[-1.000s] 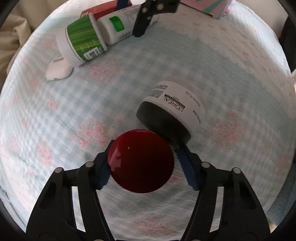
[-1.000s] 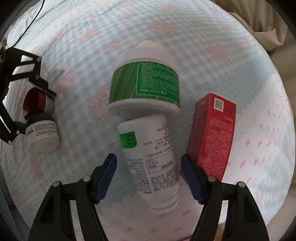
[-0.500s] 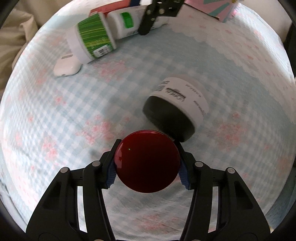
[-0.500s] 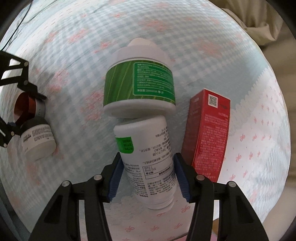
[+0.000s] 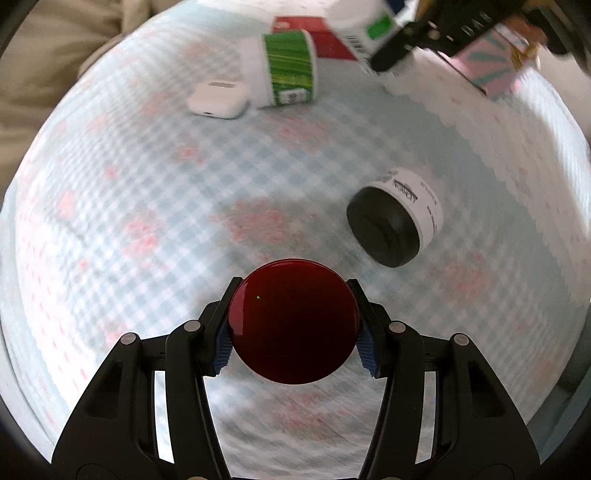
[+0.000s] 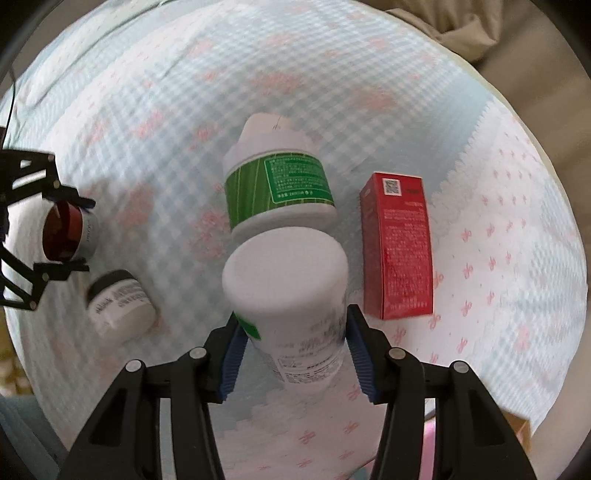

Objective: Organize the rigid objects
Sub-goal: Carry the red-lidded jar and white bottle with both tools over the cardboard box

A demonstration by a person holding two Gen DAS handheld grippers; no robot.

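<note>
My left gripper point(image 5: 293, 325) is shut on a jar with a dark red lid point(image 5: 293, 321) and holds it above the checked cloth; the same jar point(image 6: 68, 230) shows far left in the right wrist view. My right gripper point(image 6: 291, 343) is shut on a white bottle with a green label patch point(image 6: 291, 295), lifted and tilted up off the cloth; it also shows in the left wrist view point(image 5: 364, 26). A green-labelled white bottle point(image 6: 277, 184) lies just beyond it.
A white jar with a black lid point(image 5: 397, 227) lies on its side right of centre. A white earbud case point(image 5: 218, 99) lies by the green bottle point(image 5: 288, 70). A red box point(image 6: 399, 243) lies right of the bottles. A pink box point(image 5: 491, 62) sits at the far right.
My left gripper closed on the red-lidded jar and lifted it away from the black-lidded jar. My right gripper closed on the white bottle and raised it, tilting its end up.
</note>
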